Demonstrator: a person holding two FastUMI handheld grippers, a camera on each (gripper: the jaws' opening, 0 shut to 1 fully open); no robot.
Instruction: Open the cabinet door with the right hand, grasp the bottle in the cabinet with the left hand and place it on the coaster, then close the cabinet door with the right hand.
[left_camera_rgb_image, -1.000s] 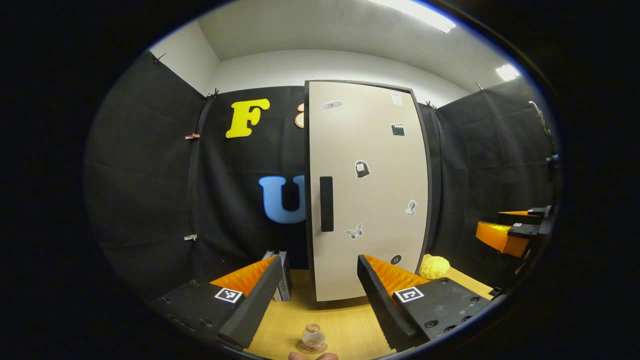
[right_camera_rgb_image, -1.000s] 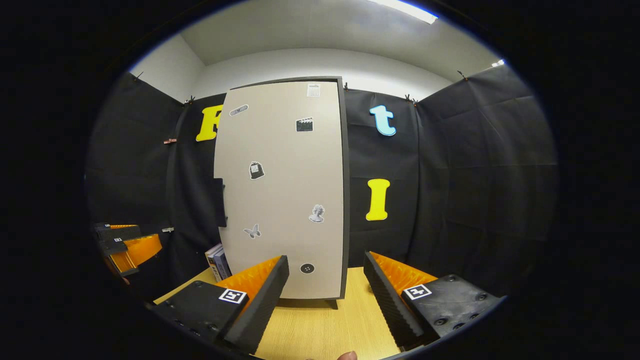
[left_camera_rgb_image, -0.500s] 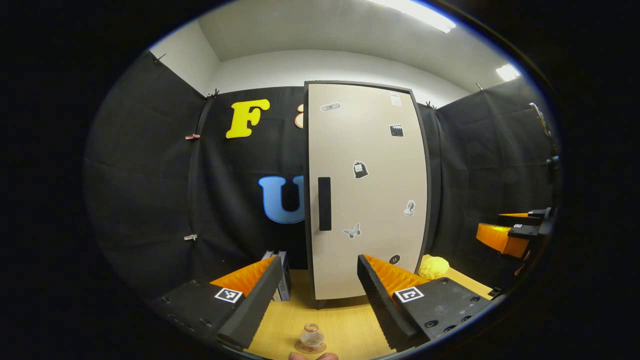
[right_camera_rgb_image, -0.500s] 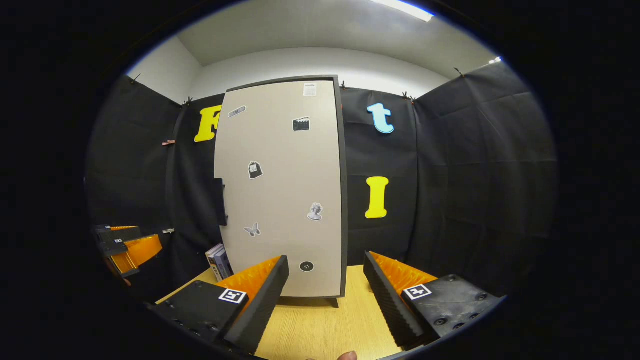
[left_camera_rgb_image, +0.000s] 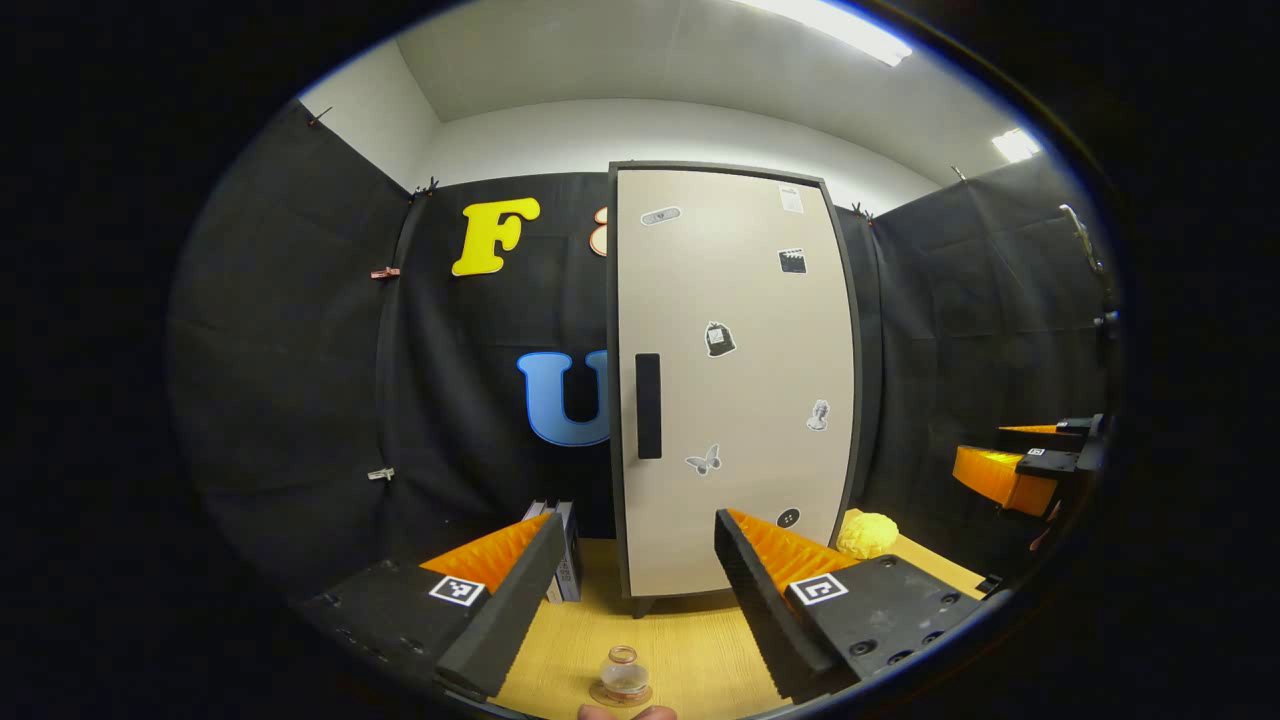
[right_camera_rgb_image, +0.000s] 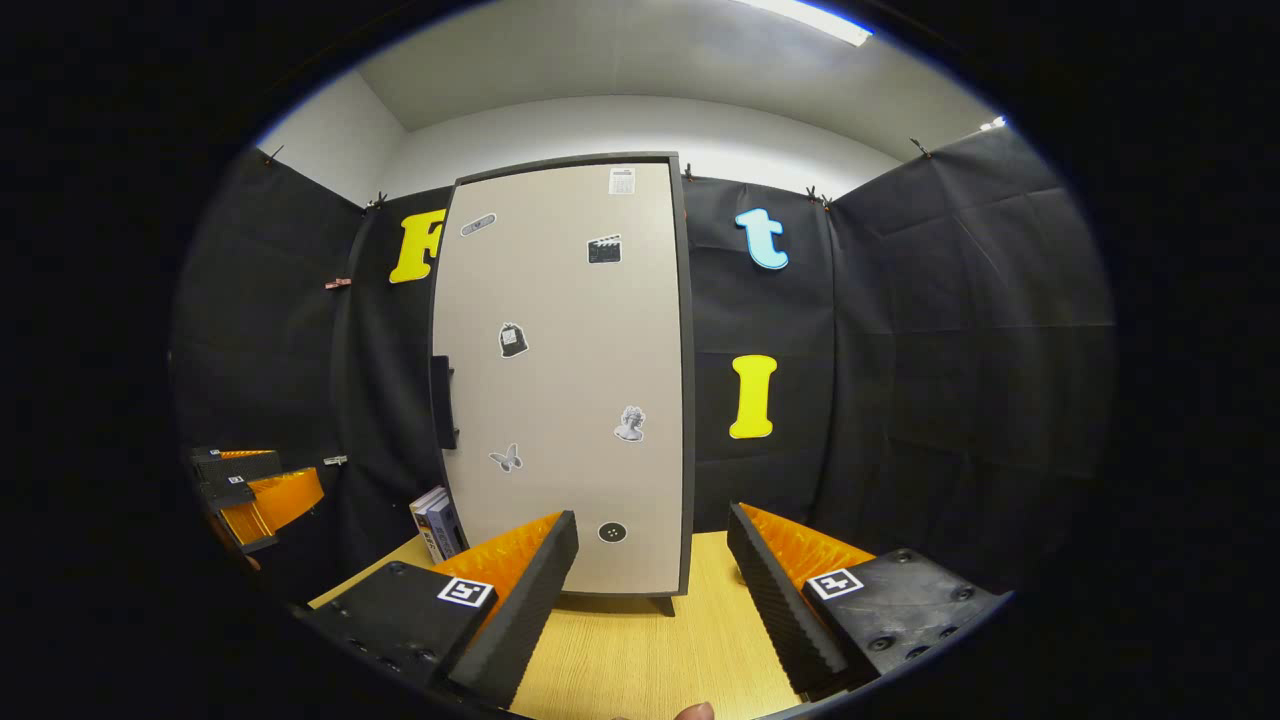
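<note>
A tall beige cabinet (left_camera_rgb_image: 735, 380) with a dark frame stands on the wooden table, its door (right_camera_rgb_image: 565, 380) closed; a black handle (left_camera_rgb_image: 648, 405) runs along the door's left edge. A small clear bottle (left_camera_rgb_image: 624, 672) rests on a round coaster (left_camera_rgb_image: 620, 694) near the table's front edge, below and between the fingers of my left gripper (left_camera_rgb_image: 633, 590), which is open and holds nothing. My right gripper (right_camera_rgb_image: 650, 590) is open too, back from the cabinet with nothing between its fingers. In the left gripper view the right gripper (left_camera_rgb_image: 1020, 470) appears at the far right; the left gripper (right_camera_rgb_image: 250, 490) appears far left in the right gripper view.
Books (left_camera_rgb_image: 565, 555) stand upright left of the cabinet. A yellow crumpled object (left_camera_rgb_image: 866, 533) lies on the table (left_camera_rgb_image: 690, 640) to the cabinet's right. Black cloth walls close in the table at the back and both sides. A fingertip (left_camera_rgb_image: 625, 712) peeks in at the bottom edge.
Both views have drifted slightly back from the cabinet. The door stays closed, the bottle stays on the coaster, and both grippers stay open.
</note>
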